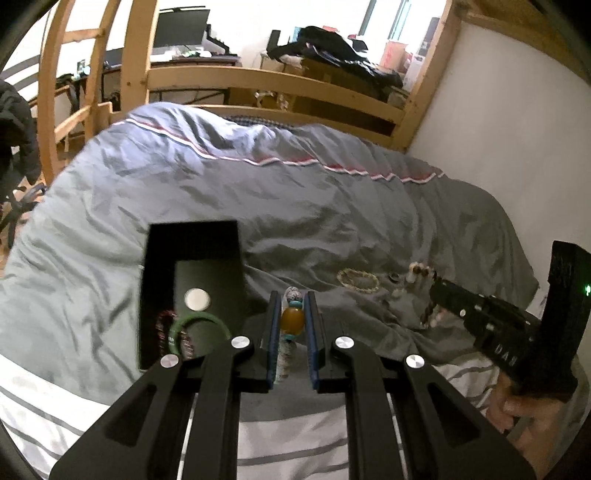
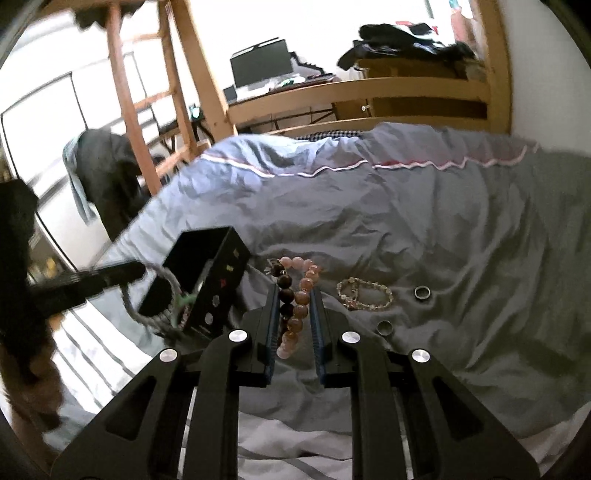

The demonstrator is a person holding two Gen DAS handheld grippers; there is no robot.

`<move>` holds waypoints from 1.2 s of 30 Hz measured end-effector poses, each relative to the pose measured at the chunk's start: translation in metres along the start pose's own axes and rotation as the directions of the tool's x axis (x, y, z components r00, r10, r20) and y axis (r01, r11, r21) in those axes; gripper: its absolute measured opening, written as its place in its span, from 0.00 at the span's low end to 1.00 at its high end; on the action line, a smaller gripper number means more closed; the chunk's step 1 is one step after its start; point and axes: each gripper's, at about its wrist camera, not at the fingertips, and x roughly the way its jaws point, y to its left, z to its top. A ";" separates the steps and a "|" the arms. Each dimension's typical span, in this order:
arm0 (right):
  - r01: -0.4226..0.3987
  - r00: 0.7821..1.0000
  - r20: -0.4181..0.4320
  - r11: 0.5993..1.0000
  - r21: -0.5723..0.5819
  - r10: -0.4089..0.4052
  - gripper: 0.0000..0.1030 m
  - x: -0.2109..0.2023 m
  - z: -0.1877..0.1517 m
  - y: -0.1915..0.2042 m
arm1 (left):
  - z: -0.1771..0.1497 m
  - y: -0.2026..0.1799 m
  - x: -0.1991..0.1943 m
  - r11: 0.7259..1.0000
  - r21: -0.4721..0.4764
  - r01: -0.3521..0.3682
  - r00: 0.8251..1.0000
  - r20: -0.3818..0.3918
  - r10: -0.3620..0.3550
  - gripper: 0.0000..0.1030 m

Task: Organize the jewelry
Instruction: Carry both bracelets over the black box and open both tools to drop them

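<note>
This is a bedroom in a home. A bed with a wrinkled grey-blue duvet [image 1: 258, 192] fills the middle of both views. A wooden bunk frame [image 1: 280, 83] stands at 12 o'clock, with its ladder [image 2: 147, 92] at 10 o'clock. Behind it is a desk with a monitor [image 1: 181, 26], and dark clothes [image 1: 340, 51] lie piled at 1 o'clock. A white wall [image 1: 498, 110] closes the right side.
</note>
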 end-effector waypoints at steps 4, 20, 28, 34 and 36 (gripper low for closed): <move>0.030 0.999 -0.016 0.998 -0.061 -0.031 0.16 0.010 0.008 0.032 | 0.005 0.028 0.001 1.000 -0.015 -0.027 1.000 0.008 0.028 0.12; 0.032 0.998 -0.051 0.988 -0.151 -0.040 0.16 0.061 0.024 0.118 | 0.007 0.091 0.060 0.989 -0.075 -0.129 0.987 -0.104 0.121 0.12; -0.036 0.998 -0.054 0.994 -0.107 0.031 0.16 0.083 0.023 0.131 | -0.001 0.111 0.092 0.981 -0.133 -0.144 0.976 -0.180 0.119 0.12; -0.060 0.996 -0.073 0.992 -0.108 0.053 0.16 0.100 0.024 0.141 | -0.001 0.118 0.088 0.975 -0.156 -0.159 0.973 -0.192 0.128 0.12; -0.074 0.994 -0.091 0.992 -0.104 0.064 0.16 0.106 0.022 0.143 | 0.000 0.119 0.085 0.974 -0.161 -0.162 0.974 -0.185 0.131 0.12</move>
